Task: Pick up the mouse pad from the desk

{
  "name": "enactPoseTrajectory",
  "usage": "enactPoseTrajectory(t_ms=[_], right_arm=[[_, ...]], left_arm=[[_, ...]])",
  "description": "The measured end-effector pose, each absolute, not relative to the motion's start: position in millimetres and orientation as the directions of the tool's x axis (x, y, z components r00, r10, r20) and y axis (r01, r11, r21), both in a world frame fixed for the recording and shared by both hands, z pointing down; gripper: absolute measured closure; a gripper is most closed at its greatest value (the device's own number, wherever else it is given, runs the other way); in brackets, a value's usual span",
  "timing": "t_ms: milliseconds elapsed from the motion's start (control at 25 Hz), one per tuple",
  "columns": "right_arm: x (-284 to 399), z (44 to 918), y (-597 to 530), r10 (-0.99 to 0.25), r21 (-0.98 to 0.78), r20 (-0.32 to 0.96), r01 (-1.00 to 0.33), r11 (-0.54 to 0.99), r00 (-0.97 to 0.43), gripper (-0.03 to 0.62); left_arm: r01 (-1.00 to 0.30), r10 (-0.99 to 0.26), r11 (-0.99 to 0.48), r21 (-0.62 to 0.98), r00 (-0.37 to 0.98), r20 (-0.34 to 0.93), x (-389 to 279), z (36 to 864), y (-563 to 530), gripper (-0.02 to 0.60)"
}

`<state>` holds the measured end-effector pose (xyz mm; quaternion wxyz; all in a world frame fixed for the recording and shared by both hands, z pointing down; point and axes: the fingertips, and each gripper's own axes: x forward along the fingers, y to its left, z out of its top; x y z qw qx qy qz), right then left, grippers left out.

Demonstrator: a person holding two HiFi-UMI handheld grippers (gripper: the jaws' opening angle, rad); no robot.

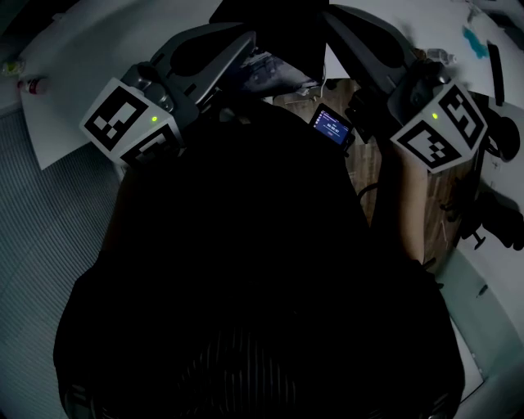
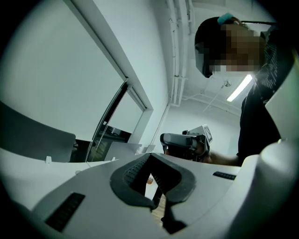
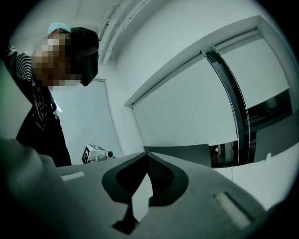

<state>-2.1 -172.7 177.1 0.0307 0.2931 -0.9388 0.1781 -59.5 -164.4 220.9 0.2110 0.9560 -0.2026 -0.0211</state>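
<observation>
I cannot make out a mouse pad in any view. A large black mass point(image 1: 246, 270), seemingly the person's dark clothing, fills the middle of the head view. My left gripper point(image 1: 241, 45) is at the upper left and my right gripper point(image 1: 336, 24) at the upper right, both pointing inward toward the top centre. In the left gripper view the left gripper point(image 2: 149, 155) has its jaws closed tip to tip with nothing between them, and the right gripper point(image 2: 184, 140) faces it. The right gripper point(image 3: 146, 153) is also shut and empty in its own view.
A wooden desk point(image 1: 434, 204) lies at the right with a small lit-screen device point(image 1: 332, 127) on it. A white surface point(image 1: 74, 74) holding a small bottle point(image 1: 33, 84) sits at the upper left. Grey ribbed floor point(image 1: 41, 229) runs down the left. Black hardware point(image 1: 499, 213) stands at the right edge.
</observation>
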Motion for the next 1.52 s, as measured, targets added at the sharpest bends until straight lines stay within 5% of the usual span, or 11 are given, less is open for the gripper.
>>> enactPoseTrajectory(t_ms=[880, 1520], right_arm=[[127, 214, -248, -0.487, -0.438, 0.083, -0.471, 0.766, -0.870, 0.592], [151, 249, -285, -0.510, -0.521, 0.094, -0.479, 0.706, -0.855, 0.591]], left_arm=[[-0.474, -0.444, -0.780, 0.408, 0.879, 0.174, 55, 246, -220, 0.575], [-0.511, -0.457, -0.748, 0.423, 0.859, 0.230, 53, 266, -238, 0.574]])
